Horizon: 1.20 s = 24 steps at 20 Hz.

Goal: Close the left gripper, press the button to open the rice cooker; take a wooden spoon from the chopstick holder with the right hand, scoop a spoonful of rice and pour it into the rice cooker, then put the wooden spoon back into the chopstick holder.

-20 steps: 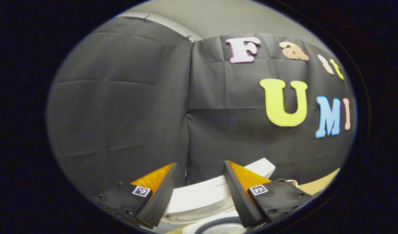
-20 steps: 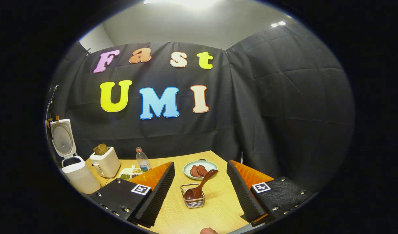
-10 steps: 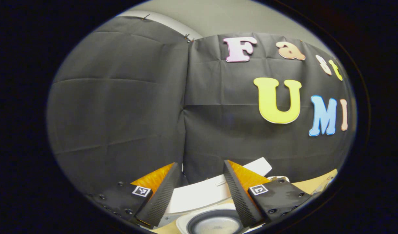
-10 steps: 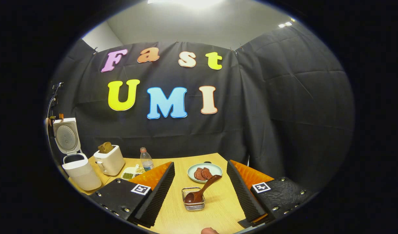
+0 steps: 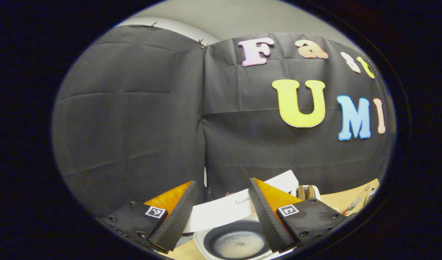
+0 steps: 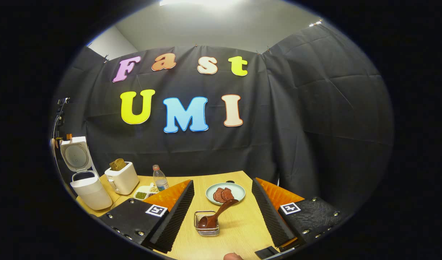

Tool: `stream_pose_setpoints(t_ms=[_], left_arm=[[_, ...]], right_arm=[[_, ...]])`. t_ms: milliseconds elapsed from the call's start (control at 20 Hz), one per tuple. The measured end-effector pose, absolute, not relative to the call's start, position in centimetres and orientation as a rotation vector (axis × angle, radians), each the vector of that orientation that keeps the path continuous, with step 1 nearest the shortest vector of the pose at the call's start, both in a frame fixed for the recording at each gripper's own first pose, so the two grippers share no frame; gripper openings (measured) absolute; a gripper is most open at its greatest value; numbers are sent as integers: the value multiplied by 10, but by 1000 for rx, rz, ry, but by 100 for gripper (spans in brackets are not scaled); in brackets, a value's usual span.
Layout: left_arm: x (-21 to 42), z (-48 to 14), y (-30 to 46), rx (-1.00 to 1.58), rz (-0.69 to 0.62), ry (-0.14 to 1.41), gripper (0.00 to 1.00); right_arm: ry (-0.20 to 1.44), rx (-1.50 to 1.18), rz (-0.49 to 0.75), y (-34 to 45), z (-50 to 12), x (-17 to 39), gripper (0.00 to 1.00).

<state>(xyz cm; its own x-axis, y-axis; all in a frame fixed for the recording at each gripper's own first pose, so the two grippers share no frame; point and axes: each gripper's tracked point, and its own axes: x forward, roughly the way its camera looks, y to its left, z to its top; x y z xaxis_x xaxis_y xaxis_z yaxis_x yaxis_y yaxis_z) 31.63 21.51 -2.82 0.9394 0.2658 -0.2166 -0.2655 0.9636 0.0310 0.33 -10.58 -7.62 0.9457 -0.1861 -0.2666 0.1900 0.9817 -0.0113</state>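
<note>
The white rice cooker (image 5: 242, 206) stands open just beyond my left gripper (image 5: 222, 195), its lid (image 5: 221, 211) tipped back and a thin layer of rice in the dark inner pot (image 5: 239, 243). That gripper is open and holds nothing. In the right gripper view the cooker (image 6: 91, 187) sits at the far left with its lid (image 6: 74, 157) up. The wooden spoon (image 6: 215, 216) rests bowl-down in the wire chopstick holder (image 6: 206, 228), handle leaning up to the right. My right gripper (image 6: 221, 216) is open, with the holder between and beyond its fingers, untouched.
On the wooden table (image 6: 239, 231) stand a white toaster (image 6: 122, 177) with bread, a water bottle (image 6: 158, 177), a divided tray of beans (image 6: 145, 192) and a plate of meat slices (image 6: 225, 193). The toaster (image 5: 307, 191) also shows behind the cooker. Black cloth walls close the back and right.
The left gripper has tipped down over the cooker, so the inner pot with rice now shows. The right gripper shifted slightly; the holder sits a little further left between its fingers.
</note>
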Motion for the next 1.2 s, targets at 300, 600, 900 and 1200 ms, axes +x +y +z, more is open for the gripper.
stream_pose_setpoints(t_ms=[300, 600, 900, 1200], left_arm=[[294, -43, 195, -4, 265, 255, 99], [269, -66, 174, -6, 249, 295, 98], [248, -96, 152, -3, 239, 347, 96], [233, -126, 137, -17, 224, 405, 100]], right_arm=[[270, 29, -176, -120, -77, 5, 98], [263, 0, -153, -132, -75, 5, 98], [282, 25, -143, -143, -84, 6, 98], [290, 27, -122, -144, -88, 9, 98]])
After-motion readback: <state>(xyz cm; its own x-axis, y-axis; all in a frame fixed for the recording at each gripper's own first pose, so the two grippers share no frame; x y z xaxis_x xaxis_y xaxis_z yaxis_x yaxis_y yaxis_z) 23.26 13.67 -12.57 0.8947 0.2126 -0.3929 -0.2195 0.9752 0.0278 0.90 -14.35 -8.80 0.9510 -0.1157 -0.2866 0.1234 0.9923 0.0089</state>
